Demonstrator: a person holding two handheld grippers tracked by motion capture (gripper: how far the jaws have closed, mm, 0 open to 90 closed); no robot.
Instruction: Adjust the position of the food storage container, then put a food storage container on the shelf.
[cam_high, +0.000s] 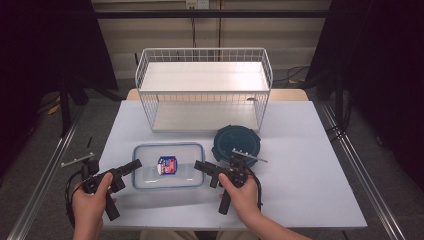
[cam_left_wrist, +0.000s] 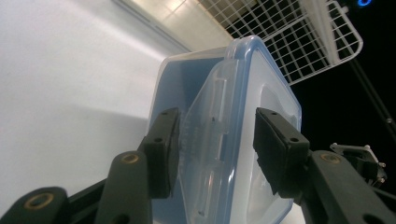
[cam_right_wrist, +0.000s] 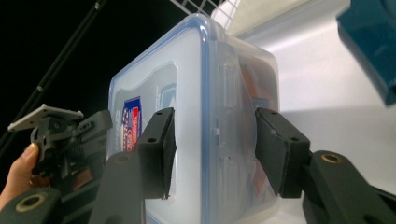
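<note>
Since the clear lidded container (cam_high: 168, 166), lower centre, looks light, rigid and slick, both grippers' spread jaws should pinch its end latches.

Label print (cam_high: 167, 165) on the clear box (cam_high: 145, 179) too small to read

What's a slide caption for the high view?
Left gripper and right gripper flank a clear lidded container before a wire rack.
</note>
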